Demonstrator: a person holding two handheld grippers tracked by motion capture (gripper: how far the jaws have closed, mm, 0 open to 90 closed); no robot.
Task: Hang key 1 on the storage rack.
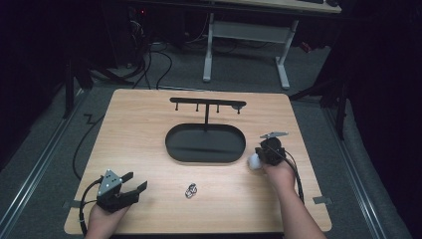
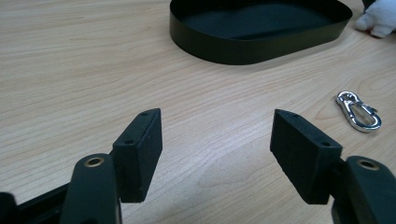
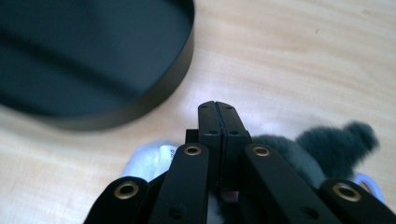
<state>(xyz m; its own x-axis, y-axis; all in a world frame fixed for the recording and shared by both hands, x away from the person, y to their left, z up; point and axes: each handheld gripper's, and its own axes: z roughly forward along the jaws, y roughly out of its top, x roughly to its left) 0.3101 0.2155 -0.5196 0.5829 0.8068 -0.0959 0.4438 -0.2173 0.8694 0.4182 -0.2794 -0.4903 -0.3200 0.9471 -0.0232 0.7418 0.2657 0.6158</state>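
High view shows your right hand-held gripper [image 1: 262,153] clamped shut on the plush toy [image 1: 254,161] at center right beside the black tray [image 1: 205,143], left hand-held gripper [image 1: 133,185] open at lower left, so next probably hang it from the rack [image 1: 207,103].

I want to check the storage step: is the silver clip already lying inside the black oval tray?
No, the silver clip lies on the bare wooden table, in front of the black oval tray.

Both grippers are black, with brass-ringed screw holes on the arms, a grey three-cornered plate on top and a black trailing cable
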